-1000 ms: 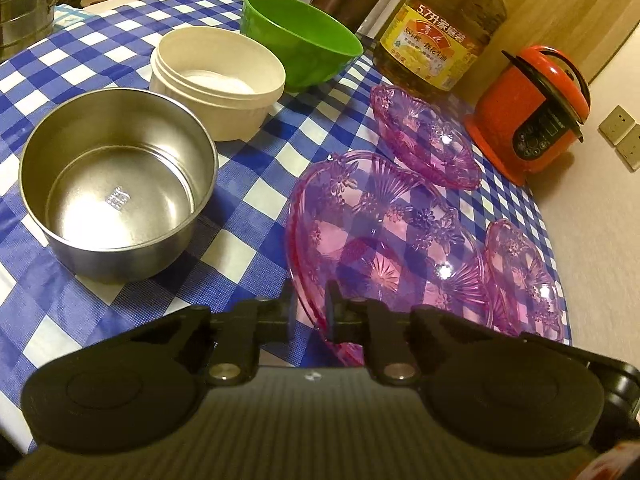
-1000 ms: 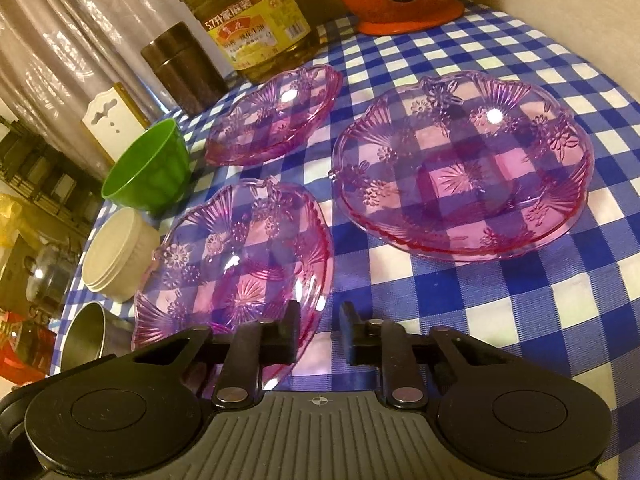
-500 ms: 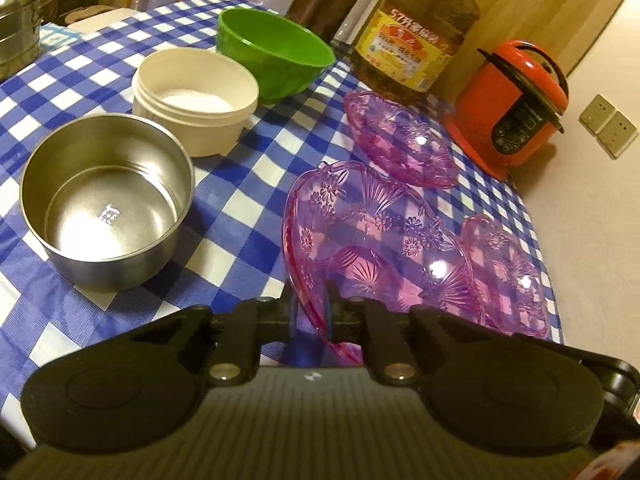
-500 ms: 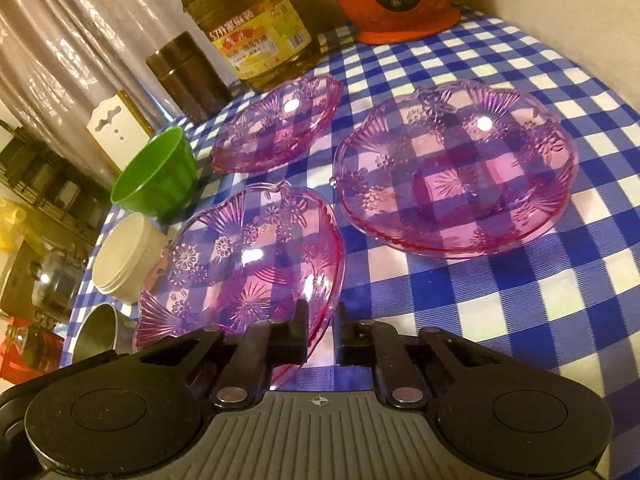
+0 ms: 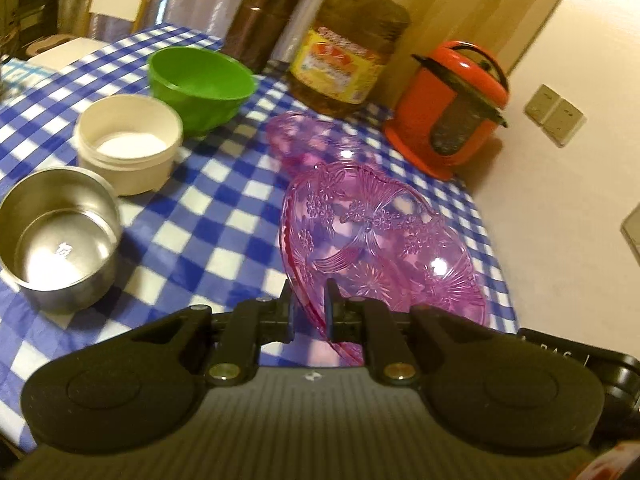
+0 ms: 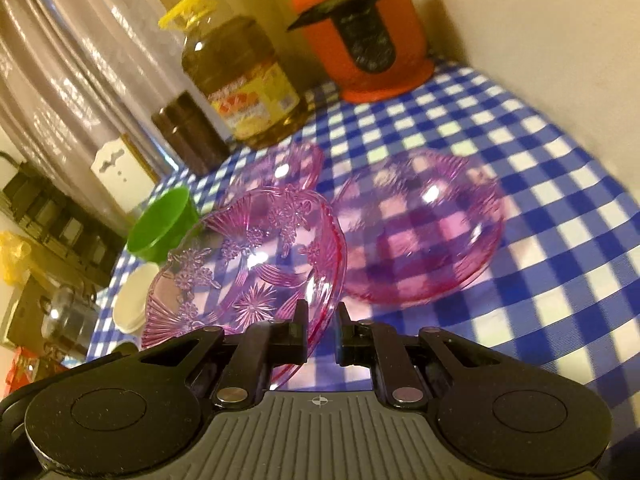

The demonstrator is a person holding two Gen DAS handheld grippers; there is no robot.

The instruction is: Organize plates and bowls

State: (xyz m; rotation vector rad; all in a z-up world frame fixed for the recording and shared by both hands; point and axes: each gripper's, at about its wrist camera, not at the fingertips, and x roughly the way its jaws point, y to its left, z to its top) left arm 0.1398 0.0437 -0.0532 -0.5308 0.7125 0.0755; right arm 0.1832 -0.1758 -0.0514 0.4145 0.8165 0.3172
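My left gripper (image 5: 308,304) and my right gripper (image 6: 322,326) are each shut on the rim of one pink glass plate (image 5: 372,240), which is lifted and tilted above the blue checked table; it also shows in the right wrist view (image 6: 248,272). A second pink plate (image 6: 420,228) lies on the cloth to the right. A third pink plate (image 5: 312,144) lies further back; in the right wrist view it (image 6: 280,168) is partly hidden. A steel bowl (image 5: 56,244), a white bowl (image 5: 128,144) and a green bowl (image 5: 200,80) stand in a row at the left.
An oil bottle (image 5: 352,48), a brown canister (image 5: 256,28) and a red rice cooker (image 5: 452,108) stand along the back of the table (image 5: 224,216). A wall (image 5: 560,200) runs close along the table's right edge.
Both grippers closed on the near pink plate's rim and lifted it off the cloth, tilting it. The other plates and bowls stayed in place.
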